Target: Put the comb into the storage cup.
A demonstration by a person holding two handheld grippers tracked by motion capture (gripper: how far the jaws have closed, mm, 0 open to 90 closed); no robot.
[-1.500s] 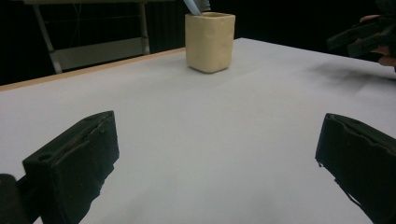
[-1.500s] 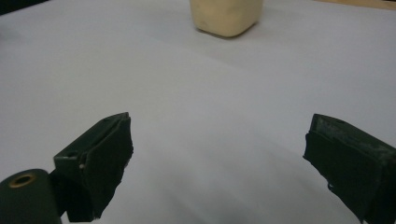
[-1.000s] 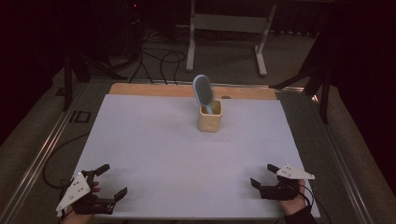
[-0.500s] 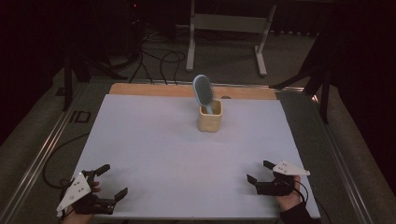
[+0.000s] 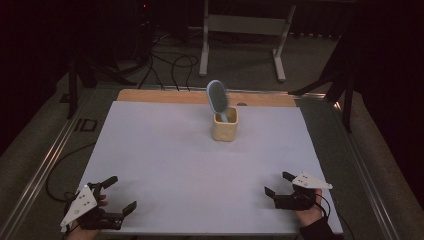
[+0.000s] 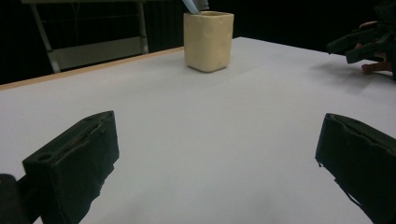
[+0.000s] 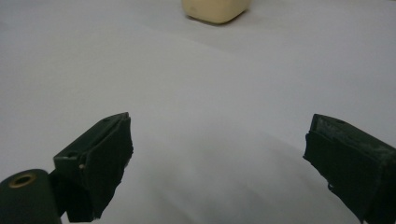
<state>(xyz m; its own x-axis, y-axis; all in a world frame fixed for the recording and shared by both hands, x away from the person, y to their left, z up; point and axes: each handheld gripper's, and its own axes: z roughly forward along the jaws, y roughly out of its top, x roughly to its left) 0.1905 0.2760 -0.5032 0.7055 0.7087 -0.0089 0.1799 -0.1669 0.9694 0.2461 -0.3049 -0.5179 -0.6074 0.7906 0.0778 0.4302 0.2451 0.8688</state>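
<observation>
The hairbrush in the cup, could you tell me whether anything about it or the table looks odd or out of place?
Nothing stands out. The hairbrush stands handle-down in the cream cup, leaning slightly left; the cup sits upright on the white table, with nothing spilled.

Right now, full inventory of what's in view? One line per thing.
Cup: 1, cream, squarish, upright on the far middle of the sheet.
Hairbrush: 1, light blue, standing in the cup, head up and leaning left.
Sheet: 1, white, covers most of the table.
Table edge: 1 wooden strip, tan, along the far side of the sheet.
Metal stand: 1, pale grey, on the floor beyond the table.
Cables: several, black, on the floor beyond the table.
Left tool: 1, black with grey plate, near left corner, jaws open, holding nothing.
Right tool: 1, black with grey plate, near right corner, jaws open, holding nothing.
</observation>
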